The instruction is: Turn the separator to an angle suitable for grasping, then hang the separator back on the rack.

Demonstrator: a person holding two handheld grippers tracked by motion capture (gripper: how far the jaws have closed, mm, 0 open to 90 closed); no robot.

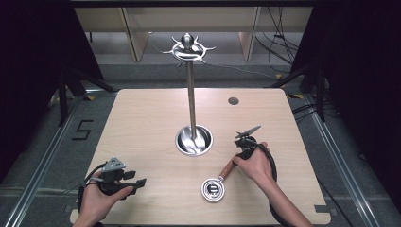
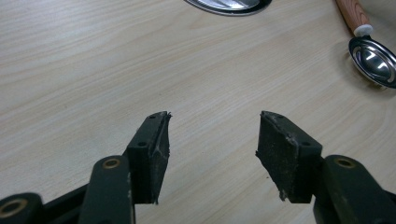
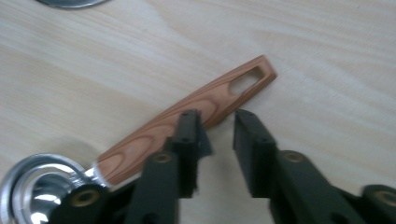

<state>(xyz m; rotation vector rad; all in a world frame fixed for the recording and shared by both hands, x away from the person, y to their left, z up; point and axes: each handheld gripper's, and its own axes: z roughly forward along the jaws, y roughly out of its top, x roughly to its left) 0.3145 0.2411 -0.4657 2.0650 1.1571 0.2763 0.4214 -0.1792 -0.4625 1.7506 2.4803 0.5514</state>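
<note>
Item: wooden-handled ladle flat on the table near its front edge, long axis diagonal, bowl toward the person, slotted handle end away; right gripper nearer, jaws parted over mid-handle, gripping nothing; left gripper open, well apart

Pale wood-grain table; shiny silver stand and ladle bowl; reddish-brown grained handle with white collar; black jaws on both grippers.
</note>
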